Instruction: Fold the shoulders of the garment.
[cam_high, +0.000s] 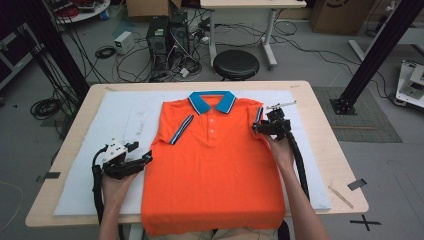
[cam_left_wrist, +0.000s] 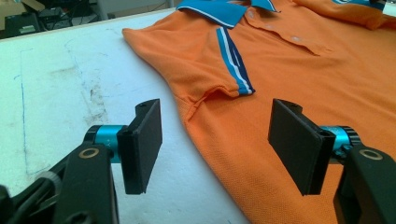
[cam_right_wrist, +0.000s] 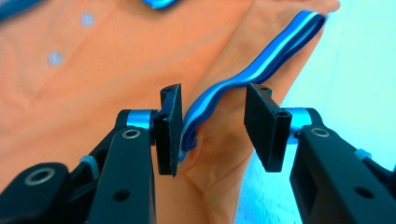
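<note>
**A:** Orange polo shirt (cam_high: 212, 165) is lying flat, face up, on the white mat (cam_high: 100, 150), collar away from us, hem hanging a bit off the near edge of the table (cam_high: 325, 125). Our right gripper (cam_right_wrist: 212, 128) has its jaws parted around the striped cuff of the sleeve (cam_right_wrist: 243, 79), fabric bunched up between them but not squeezed yet

**B:** yeah, and that's our risk imo. The cuff touches one pad only, so if we close off-centre we could catch just the trim and it slips out on the lift

**A:** and the left gripper (cam_left_wrist: 215, 144)? Jaws spread wide, straddling the shirt's side edge below the other sleeve (cam_left_wrist: 205, 60), holding nothing

**B:** if we go too shallow there we'd pinch one layer, or nip the mat too
</note>
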